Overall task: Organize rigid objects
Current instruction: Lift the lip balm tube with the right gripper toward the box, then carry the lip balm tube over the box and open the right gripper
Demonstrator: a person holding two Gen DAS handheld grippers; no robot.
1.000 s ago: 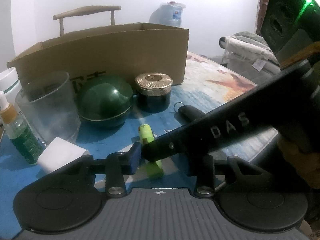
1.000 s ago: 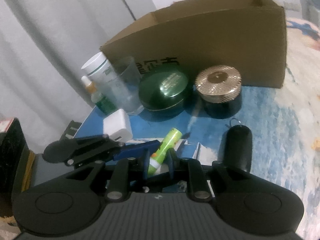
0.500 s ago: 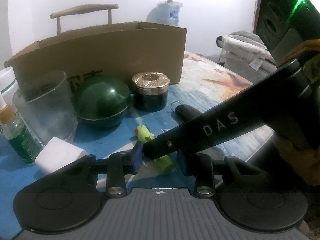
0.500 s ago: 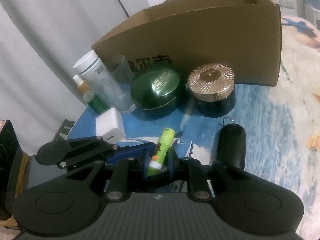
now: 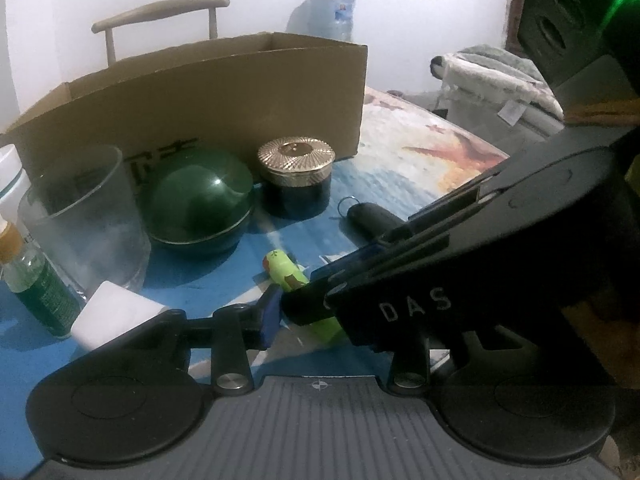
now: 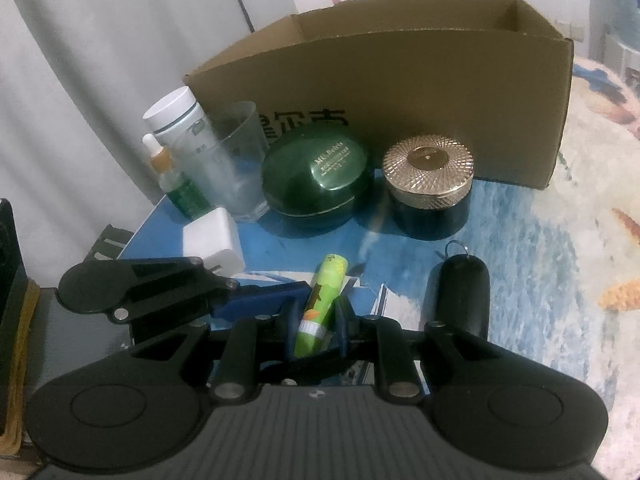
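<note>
A green lip balm tube point(image 6: 320, 300) point(image 5: 284, 270) is pinched between the blue pads of my right gripper point(image 6: 316, 320), which is shut on it just above the blue sea-print table cloth point(image 6: 520, 240). My left gripper point(image 5: 324, 320) comes in from the left with its jaws nearly together. Its blue finger pad point(image 6: 260, 300) point(image 5: 266, 316) rests against the right gripper's fingertip beside the tube. The right gripper's body point(image 5: 440, 280) hides the left gripper's other finger. Whether the left pads press on the tube I cannot tell.
An open cardboard box point(image 6: 400, 92) stands at the back. Before it are a green domed jar point(image 6: 320, 176), a gold-lidded jar point(image 6: 428, 176), a glass point(image 6: 228, 164), a dropper bottle point(image 6: 176, 184) and a white-capped bottle point(image 6: 176, 116). A white charger point(image 6: 212, 240) and a black key fob point(image 6: 460, 292) lie nearer.
The right gripper has tilted a little, still holding the tube, which now lies slightly further right in the left wrist view. The left gripper has stayed in place.
</note>
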